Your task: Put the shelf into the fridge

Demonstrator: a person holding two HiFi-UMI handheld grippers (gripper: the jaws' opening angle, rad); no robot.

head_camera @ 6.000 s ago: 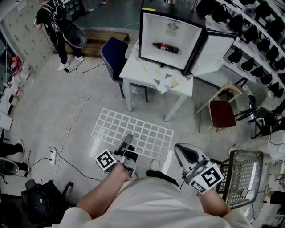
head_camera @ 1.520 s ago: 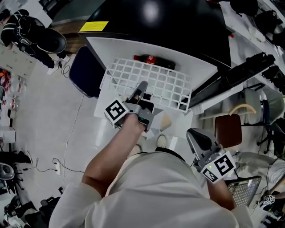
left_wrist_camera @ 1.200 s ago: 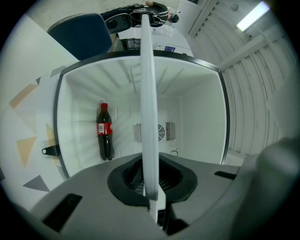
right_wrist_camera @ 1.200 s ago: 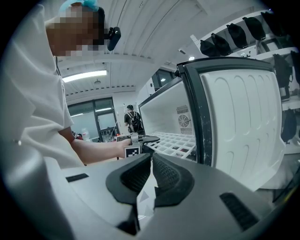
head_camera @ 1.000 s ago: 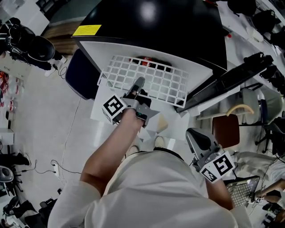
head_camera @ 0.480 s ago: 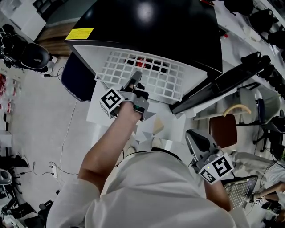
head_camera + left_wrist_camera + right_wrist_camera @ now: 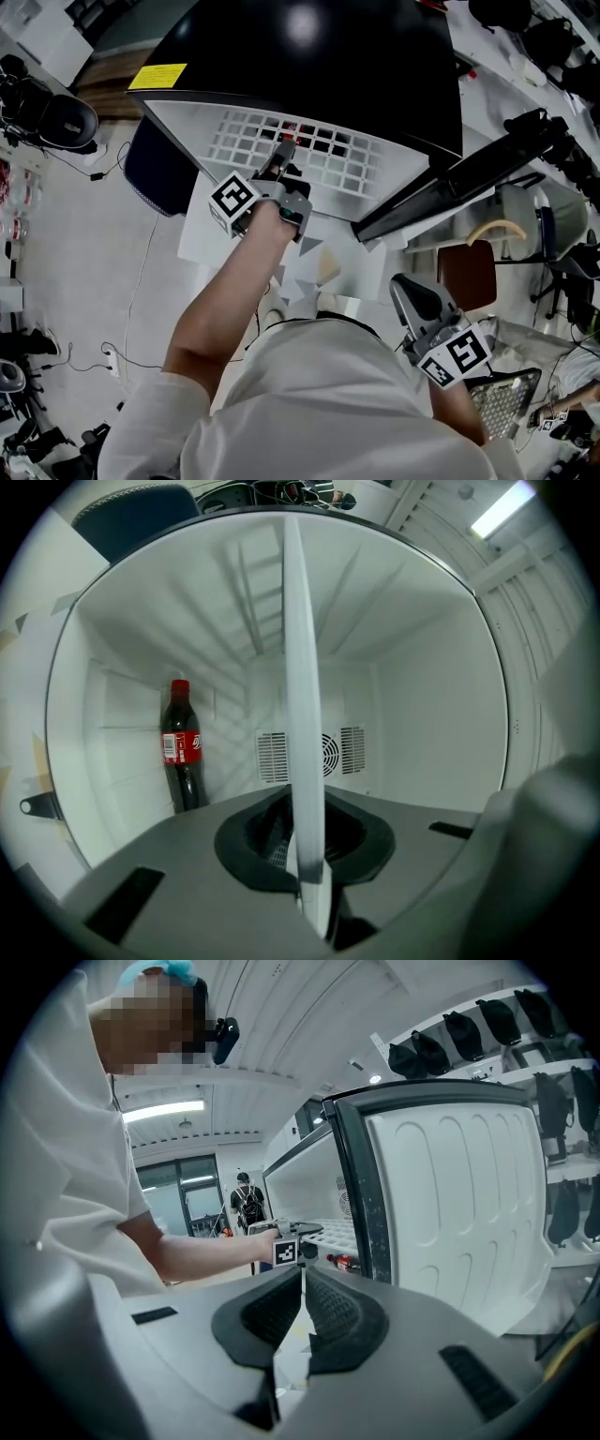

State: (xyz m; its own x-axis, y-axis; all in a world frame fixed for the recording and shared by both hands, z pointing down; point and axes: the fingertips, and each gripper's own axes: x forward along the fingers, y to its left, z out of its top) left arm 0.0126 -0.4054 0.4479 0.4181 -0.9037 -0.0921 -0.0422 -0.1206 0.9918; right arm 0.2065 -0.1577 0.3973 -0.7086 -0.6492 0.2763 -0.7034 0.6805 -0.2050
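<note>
Left gripper (image 7: 281, 157) clamped on the white wire shelf (image 7: 323, 159), partly inside the fridge (image 7: 309, 56).
The shelf's near edge is pinched between its almost closed jaws and runs straight ahead into the cavity, a cola bottle (image 7: 181, 747) beyond. Right gripper (image 7: 302, 1312): jaws together, empty.

Even brightness — fisheye edges (dark corners)
</note>
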